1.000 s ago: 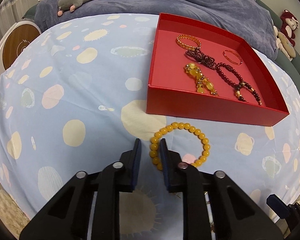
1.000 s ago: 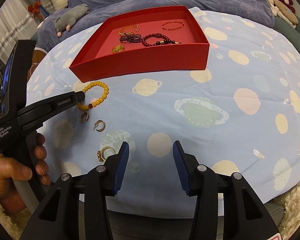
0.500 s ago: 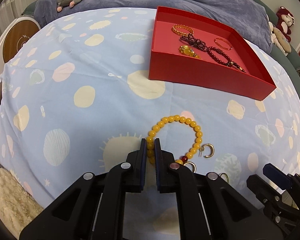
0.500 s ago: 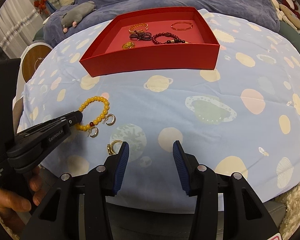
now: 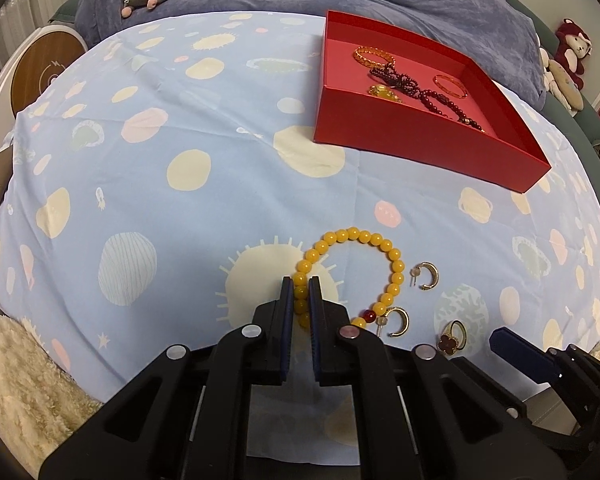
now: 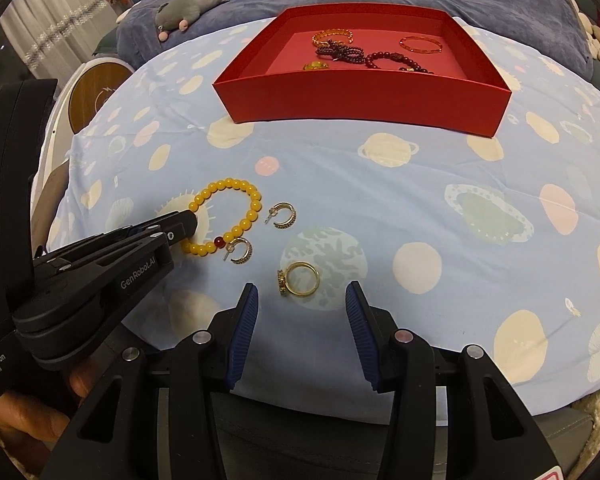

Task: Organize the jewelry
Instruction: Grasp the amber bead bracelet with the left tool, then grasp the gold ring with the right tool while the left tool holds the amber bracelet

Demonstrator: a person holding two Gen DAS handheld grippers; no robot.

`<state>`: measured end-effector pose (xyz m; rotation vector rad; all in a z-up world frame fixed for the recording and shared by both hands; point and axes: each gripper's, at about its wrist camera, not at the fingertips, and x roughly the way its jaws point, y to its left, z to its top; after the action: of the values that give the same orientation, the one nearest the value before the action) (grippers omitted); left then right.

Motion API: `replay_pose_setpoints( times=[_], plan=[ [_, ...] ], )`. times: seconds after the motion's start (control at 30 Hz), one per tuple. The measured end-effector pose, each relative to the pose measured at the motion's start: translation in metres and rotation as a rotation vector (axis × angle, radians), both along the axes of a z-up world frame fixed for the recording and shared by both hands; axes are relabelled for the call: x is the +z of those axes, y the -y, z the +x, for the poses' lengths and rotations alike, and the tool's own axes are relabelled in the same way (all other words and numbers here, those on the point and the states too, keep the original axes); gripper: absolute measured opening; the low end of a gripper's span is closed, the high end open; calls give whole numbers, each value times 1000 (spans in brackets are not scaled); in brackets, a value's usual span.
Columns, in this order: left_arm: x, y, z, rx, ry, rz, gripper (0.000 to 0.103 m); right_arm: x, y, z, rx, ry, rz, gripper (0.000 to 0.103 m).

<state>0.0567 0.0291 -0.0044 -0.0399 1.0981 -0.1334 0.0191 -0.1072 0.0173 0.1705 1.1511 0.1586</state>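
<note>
You had the left hand-held gripper [image 5: 300, 294] pinching the bracelet [image 5: 392, 256] for boxing [image 5: 420, 136]; right hand-held gripper [image 6: 302, 306] spread over ring [image 6: 300, 279].

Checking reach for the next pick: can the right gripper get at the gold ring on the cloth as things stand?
Probably yes. The right gripper is open, and the gold ring lies on bare cloth just ahead of its fingertips with nothing between.

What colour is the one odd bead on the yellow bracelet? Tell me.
Dark red, on the yellow bracelet; clearest in the right wrist view.
</note>
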Motion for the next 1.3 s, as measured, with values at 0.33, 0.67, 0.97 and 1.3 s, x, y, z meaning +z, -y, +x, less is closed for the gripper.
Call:
replay_pose_setpoints(
  times=[0.33,0.67,0.97,1.3],
  plan=[
    [0,0,-1,4,8,-6,8,-9,-5,6,-16,-6,-20,25],
    [1,-3,-4,5,9,-30,7,-11,5,1,-21,-12,-13,3],
    [1,-1,-7,0,4,-34,7,-9,18,-2,-48,-14,20,2],
    [1,-4,-7,10,3,-38,8,-13,11,4,-89,-61,124,10]
  ],
)
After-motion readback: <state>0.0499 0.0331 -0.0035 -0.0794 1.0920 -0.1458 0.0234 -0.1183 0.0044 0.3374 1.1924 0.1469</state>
